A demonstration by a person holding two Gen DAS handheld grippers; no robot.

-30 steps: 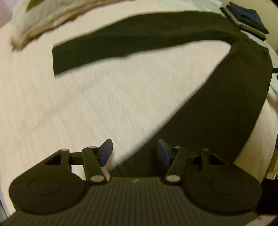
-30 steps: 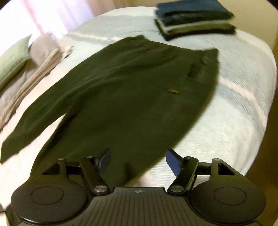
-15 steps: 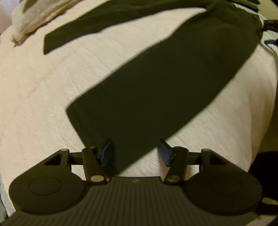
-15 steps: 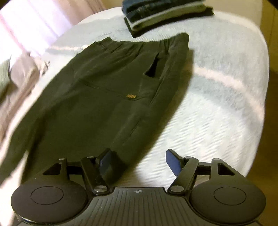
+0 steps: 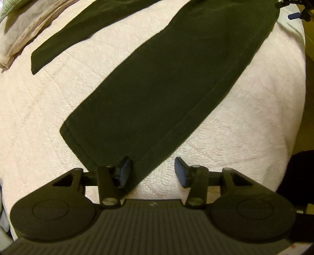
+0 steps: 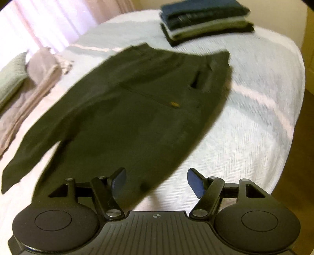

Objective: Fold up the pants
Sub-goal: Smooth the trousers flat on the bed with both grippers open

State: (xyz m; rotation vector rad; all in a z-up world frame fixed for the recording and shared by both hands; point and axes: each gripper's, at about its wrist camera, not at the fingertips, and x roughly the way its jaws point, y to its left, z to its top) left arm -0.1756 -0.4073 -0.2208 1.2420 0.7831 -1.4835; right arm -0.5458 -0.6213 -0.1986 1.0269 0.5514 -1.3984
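Observation:
Dark green pants (image 5: 168,78) lie flat on a pale quilted bed (image 5: 49,117), legs spread apart in a V. In the left wrist view the near leg's hem (image 5: 78,145) reaches down to my left gripper (image 5: 152,169), which is open just above the hem's right corner. The far leg (image 5: 64,41) runs to the upper left. In the right wrist view, which is blurred, the pants (image 6: 137,109) show waistband, side pocket and a small gold label (image 6: 174,104). My right gripper (image 6: 156,179) is open, over the outer edge of the near leg.
A stack of folded clothes (image 6: 206,18) sits on the bed's far corner beyond the waistband. Crumpled beige fabric (image 6: 33,84) and a green pillow (image 6: 11,74) lie at the left. The bed's edge (image 6: 290,121) drops off at the right.
My left gripper has drawn back along the near leg, so its hem has come into view and now lies at the fingers. My right gripper swung about over the near leg's outer edge. Both stayed open.

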